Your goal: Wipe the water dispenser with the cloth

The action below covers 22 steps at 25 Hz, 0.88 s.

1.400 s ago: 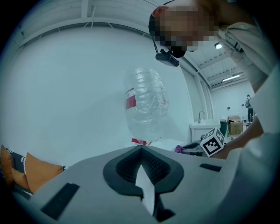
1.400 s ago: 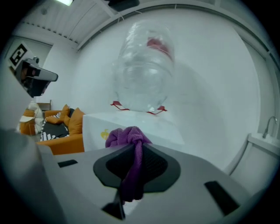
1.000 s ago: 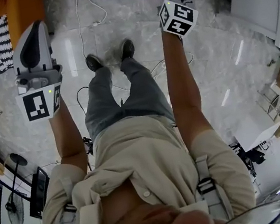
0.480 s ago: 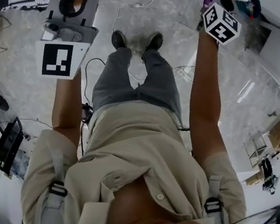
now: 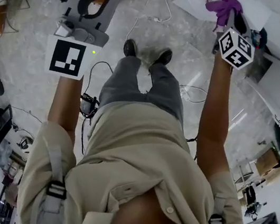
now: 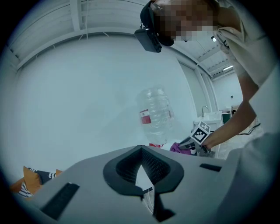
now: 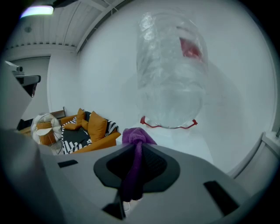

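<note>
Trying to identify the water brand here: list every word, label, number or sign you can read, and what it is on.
No text is readable in any view.
Red label on the water bottle: print too blurred to read.
Left marker cube and right marker cube: black-and-white square patterns only, no words.
Purple cloth: no print shows.
</note>
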{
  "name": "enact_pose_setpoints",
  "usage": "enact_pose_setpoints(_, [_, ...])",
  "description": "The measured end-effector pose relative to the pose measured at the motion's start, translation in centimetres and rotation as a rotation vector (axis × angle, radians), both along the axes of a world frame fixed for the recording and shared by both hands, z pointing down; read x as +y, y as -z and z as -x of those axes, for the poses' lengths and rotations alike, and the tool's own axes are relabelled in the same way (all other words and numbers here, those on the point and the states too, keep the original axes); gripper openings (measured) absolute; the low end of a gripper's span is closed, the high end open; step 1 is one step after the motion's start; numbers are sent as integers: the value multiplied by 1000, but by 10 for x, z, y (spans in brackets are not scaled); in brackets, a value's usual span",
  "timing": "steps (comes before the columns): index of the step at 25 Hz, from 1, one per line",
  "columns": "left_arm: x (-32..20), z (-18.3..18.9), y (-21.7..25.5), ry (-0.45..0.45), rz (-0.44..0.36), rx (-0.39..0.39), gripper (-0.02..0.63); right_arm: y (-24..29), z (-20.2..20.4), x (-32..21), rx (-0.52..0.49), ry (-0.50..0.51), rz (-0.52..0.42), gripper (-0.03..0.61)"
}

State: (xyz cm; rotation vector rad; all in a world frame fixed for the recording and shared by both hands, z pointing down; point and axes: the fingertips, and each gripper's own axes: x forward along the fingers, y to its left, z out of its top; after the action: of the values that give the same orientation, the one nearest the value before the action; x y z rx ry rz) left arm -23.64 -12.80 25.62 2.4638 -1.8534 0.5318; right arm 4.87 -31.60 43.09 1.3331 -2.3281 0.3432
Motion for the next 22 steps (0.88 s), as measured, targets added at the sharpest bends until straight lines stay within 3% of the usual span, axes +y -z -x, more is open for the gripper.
enact_pose_setpoints(11, [46,16,62,1,-63,76,15,135,-7,69,59,78,-187,61])
enact_pose_setpoints(18, [74,28,90,-8,-111,121,15,222,-1,113,16,116,-297,61])
enact_pose_setpoints(22, [95,32,104,-28,-129,111,15,258,6,148,-4,164,-316,61])
